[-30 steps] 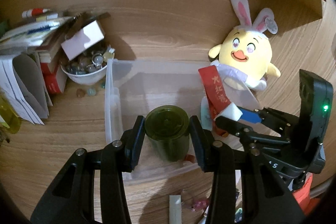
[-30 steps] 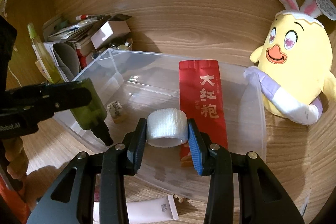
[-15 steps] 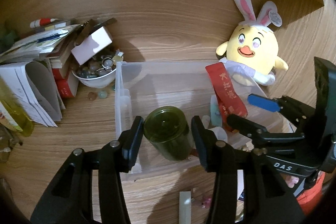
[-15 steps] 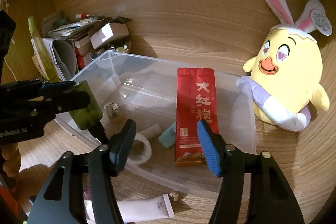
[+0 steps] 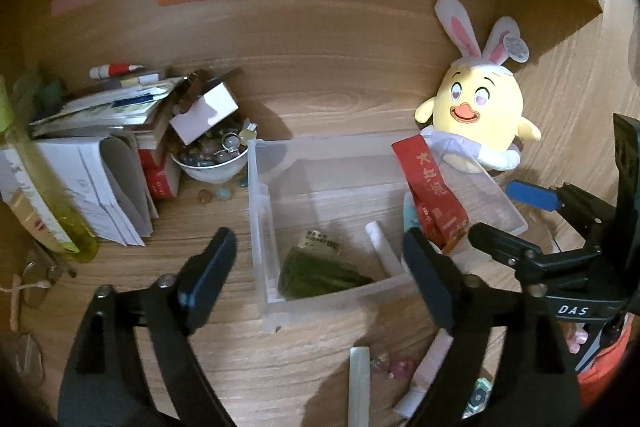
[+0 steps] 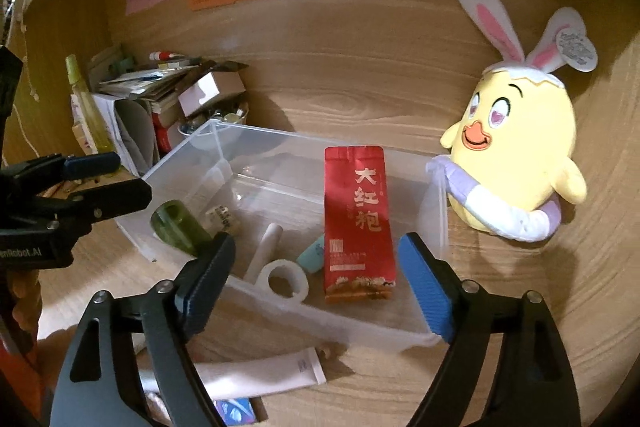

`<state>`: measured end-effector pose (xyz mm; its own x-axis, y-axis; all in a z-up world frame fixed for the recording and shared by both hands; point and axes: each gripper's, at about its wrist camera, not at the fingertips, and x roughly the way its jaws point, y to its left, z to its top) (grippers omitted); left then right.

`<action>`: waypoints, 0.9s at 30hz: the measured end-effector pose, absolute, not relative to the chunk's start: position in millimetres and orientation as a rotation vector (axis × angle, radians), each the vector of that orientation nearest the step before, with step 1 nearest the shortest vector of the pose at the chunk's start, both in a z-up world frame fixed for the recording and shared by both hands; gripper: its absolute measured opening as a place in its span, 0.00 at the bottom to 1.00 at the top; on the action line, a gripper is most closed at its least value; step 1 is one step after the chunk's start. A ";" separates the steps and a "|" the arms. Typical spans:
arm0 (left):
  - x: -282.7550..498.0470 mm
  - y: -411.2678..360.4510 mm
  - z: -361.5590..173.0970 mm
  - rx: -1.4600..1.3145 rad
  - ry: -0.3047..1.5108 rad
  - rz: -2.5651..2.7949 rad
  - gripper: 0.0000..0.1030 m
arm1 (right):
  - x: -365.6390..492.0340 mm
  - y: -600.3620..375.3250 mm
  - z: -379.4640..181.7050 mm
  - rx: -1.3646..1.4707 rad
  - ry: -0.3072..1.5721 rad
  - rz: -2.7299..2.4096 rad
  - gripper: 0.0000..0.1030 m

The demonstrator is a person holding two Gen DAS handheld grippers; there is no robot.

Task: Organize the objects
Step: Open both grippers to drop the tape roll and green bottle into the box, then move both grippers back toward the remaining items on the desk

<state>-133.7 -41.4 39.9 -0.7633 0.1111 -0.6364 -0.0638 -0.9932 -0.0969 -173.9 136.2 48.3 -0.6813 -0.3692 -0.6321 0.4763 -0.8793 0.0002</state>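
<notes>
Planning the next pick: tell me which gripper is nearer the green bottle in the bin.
Left. The left gripper hangs above the green bottle, jaws opening; the right gripper hangs above the bin's near side.

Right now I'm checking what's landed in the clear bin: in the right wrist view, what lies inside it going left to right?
Green bottle → white stick → white tape roll → teal item → red tea packet.

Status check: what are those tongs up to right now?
Both tongs opening, nothing between them. Green jar and white tape roll lie in clear bin. Nothing blocking.
</notes>
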 end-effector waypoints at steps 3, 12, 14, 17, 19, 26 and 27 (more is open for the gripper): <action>-124.1 -41.1 40.8 -1.038 -0.088 2.889 0.91 | -164.0 141.4 50.6 0.880 0.227 -2.513 0.80; -104.1 -41.2 28.4 -1.109 -0.049 2.897 0.93 | -138.0 149.3 45.7 0.886 0.250 -2.502 0.82; -101.1 -41.5 24.9 -1.125 -0.043 2.893 0.93 | -133.5 150.5 41.9 0.898 0.256 -2.498 0.82; -95.3 -40.1 18.6 -1.155 -0.038 2.882 0.93 | -125.5 152.6 34.8 0.920 0.262 -2.486 0.82; -90.8 -38.6 13.3 -1.180 -0.032 2.872 0.93 | -120.4 153.6 30.0 0.935 0.272 -2.479 0.82; -69.5 -31.3 -4.0 -1.250 0.004 2.851 0.93 | -102.7 157.8 9.2 1.013 0.253 -2.425 0.82; -66.5 -30.7 -6.3 -1.257 0.003 2.847 0.93 | -100.8 158.3 6.5 1.023 0.252 -2.419 0.82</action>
